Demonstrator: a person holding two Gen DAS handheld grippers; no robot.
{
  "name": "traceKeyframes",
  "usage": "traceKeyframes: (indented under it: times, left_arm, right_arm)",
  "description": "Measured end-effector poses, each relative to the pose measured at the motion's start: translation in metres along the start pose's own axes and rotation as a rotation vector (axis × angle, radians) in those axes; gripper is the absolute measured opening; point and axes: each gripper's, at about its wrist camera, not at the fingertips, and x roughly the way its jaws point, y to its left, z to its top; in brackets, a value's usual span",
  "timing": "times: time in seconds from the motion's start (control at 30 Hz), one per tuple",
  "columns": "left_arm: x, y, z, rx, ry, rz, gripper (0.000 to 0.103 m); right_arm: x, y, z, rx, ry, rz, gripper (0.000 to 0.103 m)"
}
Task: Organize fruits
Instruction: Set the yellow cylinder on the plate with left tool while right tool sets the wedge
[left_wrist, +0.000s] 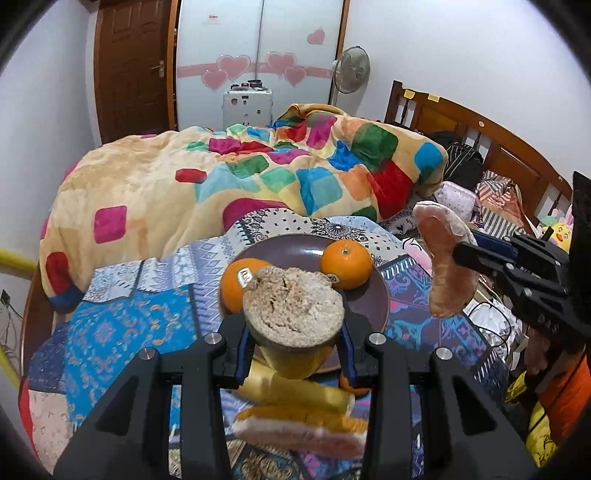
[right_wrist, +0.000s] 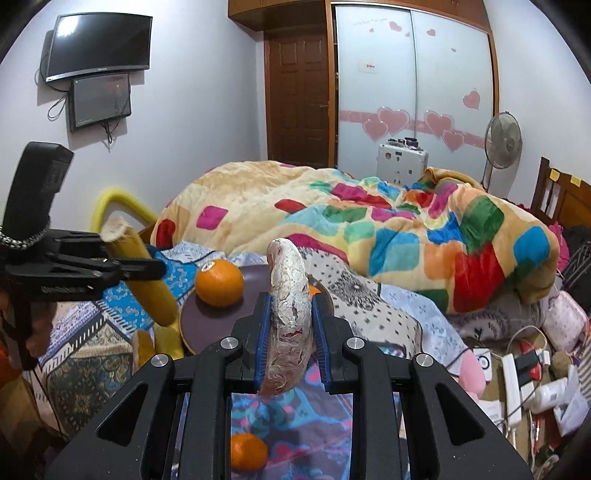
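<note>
My left gripper (left_wrist: 295, 332) is shut on a yellow banana-like piece with a rough cut end (left_wrist: 293, 308), held upright above the near rim of a dark brown plate (left_wrist: 288, 247). Two oranges (left_wrist: 346, 263) (left_wrist: 236, 284) lie on the plate. My right gripper (right_wrist: 290, 325) is shut on a pinkish peeled fruit wedge (right_wrist: 290, 314), held above the bedspread to the right of the plate (right_wrist: 207, 325). In the right wrist view the left gripper (right_wrist: 122, 267) and its yellow piece (right_wrist: 147, 280) show at left. One orange (right_wrist: 219, 282) shows on the plate.
Another yellow piece (left_wrist: 295, 393) and a pink-and-white wedge (left_wrist: 299, 430) lie below my left gripper. A loose orange (right_wrist: 248, 452) lies on the patterned bedspread (left_wrist: 129, 321). A colourful blanket (left_wrist: 258, 173) is heaped behind. Cables and clutter (right_wrist: 528, 376) lie at right.
</note>
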Motion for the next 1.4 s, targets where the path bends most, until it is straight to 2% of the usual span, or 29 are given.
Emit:
traceKeyframes:
  times: [0.27, 0.4, 0.7, 0.73, 0.8, 0.83, 0.87, 1.13, 1.4]
  left_arm:
    - [0.046, -0.012, 0.011, 0.039, 0.101, -0.023, 0.038]
    - [0.063, -0.016, 0.014, 0.067, 0.132, -0.016, 0.038]
    - [0.092, -0.017, 0.028, 0.060, 0.178, -0.001, 0.038]
    - [0.092, -0.016, 0.029, 0.051, 0.169, 0.005, 0.039]
    - [0.087, -0.015, 0.035, 0.045, 0.139, 0.015, 0.048]
    - [0.083, -0.015, 0.038, 0.039, 0.119, 0.017, 0.057]
    - [0.077, -0.013, 0.041, 0.028, 0.087, 0.026, 0.060]
    - [0.044, -0.003, 0.044, 0.038, 0.009, 0.057, 0.060]
    - [0.036, 0.024, 0.020, 0.006, 0.037, 0.084, 0.060]
  right_arm:
    - [0.016, -0.001, -0.001, -0.004, 0.014, 0.004, 0.020]
    - [0.021, -0.002, -0.001, -0.009, 0.020, 0.002, 0.020]
    - [0.028, -0.006, -0.004, 0.001, 0.029, 0.003, 0.020]
    - [0.029, -0.006, -0.004, 0.002, 0.033, 0.004, 0.020]
    - [0.032, -0.007, -0.005, 0.006, 0.038, 0.005, 0.020]
    - [0.032, -0.006, -0.005, 0.005, 0.040, 0.005, 0.020]
    - [0.033, -0.005, -0.006, 0.005, 0.042, 0.005, 0.020]
    - [0.045, 0.002, -0.001, -0.002, 0.043, 0.023, 0.020]
    - [0.076, 0.012, 0.003, -0.012, 0.093, 0.038, 0.020]
